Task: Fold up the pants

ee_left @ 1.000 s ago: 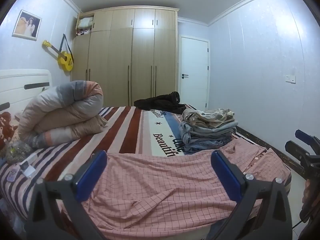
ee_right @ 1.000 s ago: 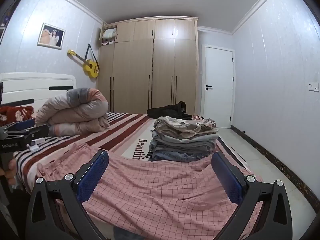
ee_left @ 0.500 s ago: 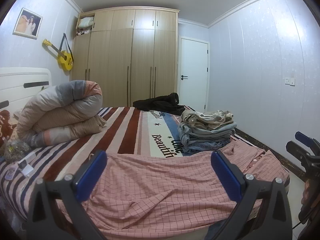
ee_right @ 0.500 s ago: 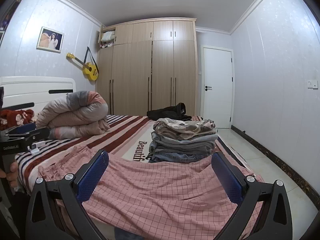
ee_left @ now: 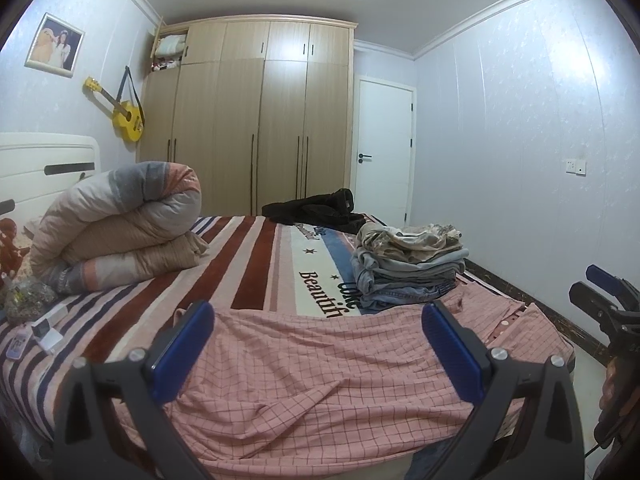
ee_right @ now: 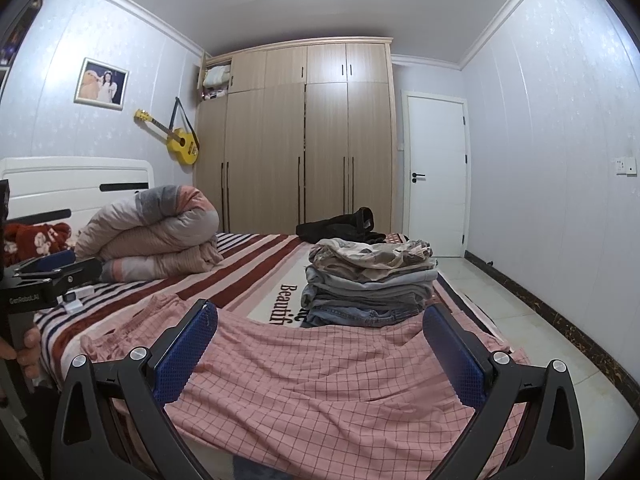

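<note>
Pink checked pants [ee_left: 316, 376] lie spread flat across the near edge of the bed; they also show in the right wrist view [ee_right: 320, 372], waistband at the left. My left gripper [ee_left: 318, 344] is open and empty, held above the pants near the bed's edge. My right gripper [ee_right: 320, 344] is open and empty, also above the pants. The right gripper shows at the right edge of the left wrist view [ee_left: 608, 304]. The left gripper shows at the left edge of the right wrist view [ee_right: 48, 276].
A stack of folded clothes [ee_left: 408, 268] [ee_right: 368, 284] sits on the striped bedspread [ee_left: 248, 264] just behind the pants. A rolled duvet [ee_left: 120, 236] lies at the left, a black garment [ee_left: 316, 212] at the far end. Small items [ee_left: 36, 332] lie at the bed's left. Tiled floor [ee_right: 520, 320] lies to the right.
Both views have tilted up slightly, so the bed and pants sit lower in frame. The pants have not moved and both grippers stay open.
</note>
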### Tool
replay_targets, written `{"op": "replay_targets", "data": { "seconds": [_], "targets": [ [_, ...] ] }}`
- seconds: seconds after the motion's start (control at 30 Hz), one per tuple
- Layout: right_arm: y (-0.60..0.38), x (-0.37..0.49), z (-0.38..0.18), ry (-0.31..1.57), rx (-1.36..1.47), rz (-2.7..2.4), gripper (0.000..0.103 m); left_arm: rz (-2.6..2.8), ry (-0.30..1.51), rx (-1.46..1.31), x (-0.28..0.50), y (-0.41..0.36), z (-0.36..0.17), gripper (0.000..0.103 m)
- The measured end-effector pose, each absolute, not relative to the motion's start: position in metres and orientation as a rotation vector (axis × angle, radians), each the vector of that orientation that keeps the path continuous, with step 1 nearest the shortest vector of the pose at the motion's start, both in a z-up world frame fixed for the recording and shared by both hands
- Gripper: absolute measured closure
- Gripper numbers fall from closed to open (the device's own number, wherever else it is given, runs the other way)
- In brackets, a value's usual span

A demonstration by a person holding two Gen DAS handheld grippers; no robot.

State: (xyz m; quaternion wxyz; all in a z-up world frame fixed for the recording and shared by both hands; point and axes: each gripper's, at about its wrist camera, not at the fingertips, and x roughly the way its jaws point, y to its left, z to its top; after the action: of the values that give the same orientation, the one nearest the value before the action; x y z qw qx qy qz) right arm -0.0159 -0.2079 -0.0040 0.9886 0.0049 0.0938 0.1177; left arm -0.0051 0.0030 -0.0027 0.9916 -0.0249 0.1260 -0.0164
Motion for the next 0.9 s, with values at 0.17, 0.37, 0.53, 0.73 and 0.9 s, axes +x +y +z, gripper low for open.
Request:
{"op": "replay_targets", "data": {
  "seconds": [0.17, 0.37, 0.53, 0.73, 0.9],
  "targets": [
    [-0.2084, -0.0156, -0.0049, 0.188, 0.011, 0.238, 0.001, -0.016, 0.245, -0.038, -0.0062, 0.0048, -0.0024, 0.001],
    [-0.2083, -0.0164, -0.0039, 0.186, 0.012, 0.24, 0.001, -0.013, 0.247, -0.036, -0.006, 0.0009, -0.003, 0.001],
    [-0.2082, -0.0158, -0.0031, 0.185, 0.013, 0.241, 0.001, -0.014, 0.248, -0.037, -0.0061, 0.0011, -0.0031, 0.001],
    [-0.2082, -0.0163, -0.0036, 0.186, 0.012, 0.24, 0.001, -0.01, 0.249, -0.032, -0.006, 0.0014, -0.003, 0.001],
    [-0.208, -0.0165, -0.0031, 0.186, 0.01, 0.24, 0.001, -0.007, 0.252, -0.028, -0.0048, 0.0021, -0.0039, 0.001]
  ]
}}
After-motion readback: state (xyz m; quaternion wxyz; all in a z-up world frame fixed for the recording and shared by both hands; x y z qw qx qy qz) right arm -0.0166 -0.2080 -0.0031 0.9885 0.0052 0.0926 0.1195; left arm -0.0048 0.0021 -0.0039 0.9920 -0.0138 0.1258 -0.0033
